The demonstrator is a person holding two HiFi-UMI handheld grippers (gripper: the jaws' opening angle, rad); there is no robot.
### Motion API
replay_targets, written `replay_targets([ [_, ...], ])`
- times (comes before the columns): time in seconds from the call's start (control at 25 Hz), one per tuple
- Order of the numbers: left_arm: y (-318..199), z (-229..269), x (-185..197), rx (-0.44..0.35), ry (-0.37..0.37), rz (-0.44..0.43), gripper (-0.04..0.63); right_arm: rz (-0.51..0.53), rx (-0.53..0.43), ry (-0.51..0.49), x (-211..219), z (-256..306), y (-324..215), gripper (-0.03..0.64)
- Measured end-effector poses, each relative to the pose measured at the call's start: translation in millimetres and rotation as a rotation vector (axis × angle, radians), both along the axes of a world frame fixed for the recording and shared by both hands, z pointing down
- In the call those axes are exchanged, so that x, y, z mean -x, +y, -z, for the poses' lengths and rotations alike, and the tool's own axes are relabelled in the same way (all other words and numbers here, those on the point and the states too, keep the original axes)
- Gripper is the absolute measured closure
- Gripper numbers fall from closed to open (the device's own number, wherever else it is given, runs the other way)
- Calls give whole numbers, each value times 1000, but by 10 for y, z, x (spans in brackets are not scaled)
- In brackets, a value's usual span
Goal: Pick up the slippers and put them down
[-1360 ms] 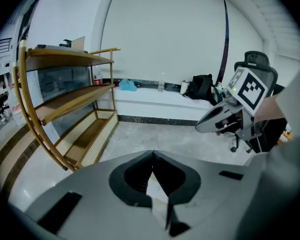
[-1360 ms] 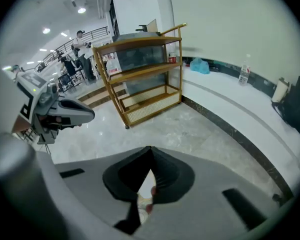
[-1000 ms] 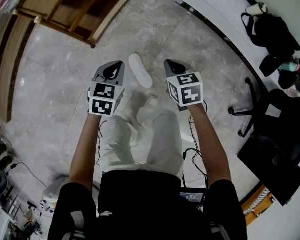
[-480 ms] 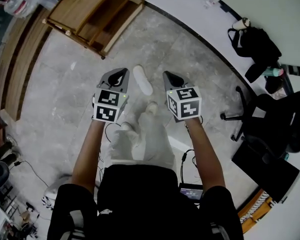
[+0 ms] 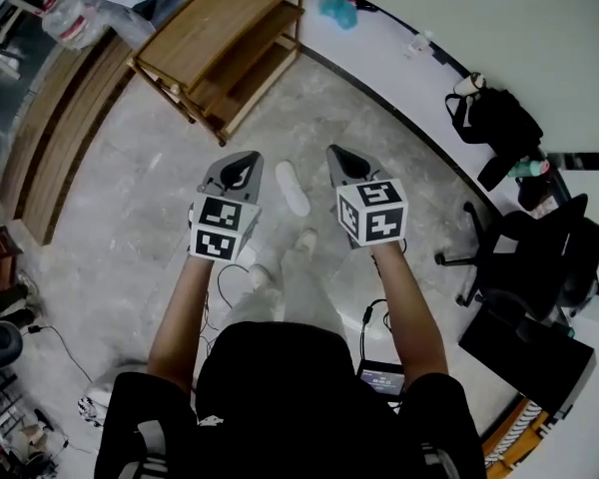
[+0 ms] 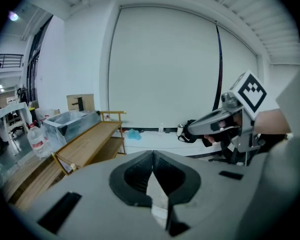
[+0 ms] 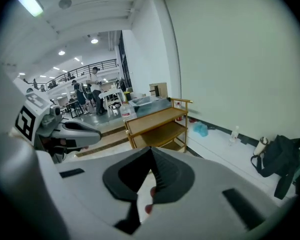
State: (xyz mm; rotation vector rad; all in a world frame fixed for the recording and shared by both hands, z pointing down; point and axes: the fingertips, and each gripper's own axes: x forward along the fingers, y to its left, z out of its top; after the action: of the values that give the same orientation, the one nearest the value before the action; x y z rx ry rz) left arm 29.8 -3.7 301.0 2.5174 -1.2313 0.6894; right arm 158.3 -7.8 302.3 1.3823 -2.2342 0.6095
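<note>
Two grippers, one slipper in sight.
Left gripper [image 5: 248, 158] and right gripper [image 5: 333, 152] both have jaws closed together, nothing held. One white slipper [image 5: 293, 188] lies on the grey floor [image 5: 130, 228], seen between them; no second slipper can be made out.

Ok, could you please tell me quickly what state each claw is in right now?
Left claw: closed, holding nothing.
Right claw: closed, holding nothing.
</note>
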Motion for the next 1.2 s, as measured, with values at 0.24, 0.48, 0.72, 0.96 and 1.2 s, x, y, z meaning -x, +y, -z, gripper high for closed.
replay_targets([
  [0.24,241,362,168,-35,30,20,591,5,-60,-19,188,464,103,618],
  [0.48,477,718,385,-91,52,44,591,29,-106,-29,487,790,333,618],
  [0.72,793,1020,602,-140,88,59,591,63,-157,-27,807,1080,663,618],
  [0.96,1116,1293,834,-194,115,70,591,73,-214,-30,1052,1392,1026,618],
  [1.2,1417,1573,969,-245,150,52,591,59,-271,-40,1215,1637,1384,618],
])
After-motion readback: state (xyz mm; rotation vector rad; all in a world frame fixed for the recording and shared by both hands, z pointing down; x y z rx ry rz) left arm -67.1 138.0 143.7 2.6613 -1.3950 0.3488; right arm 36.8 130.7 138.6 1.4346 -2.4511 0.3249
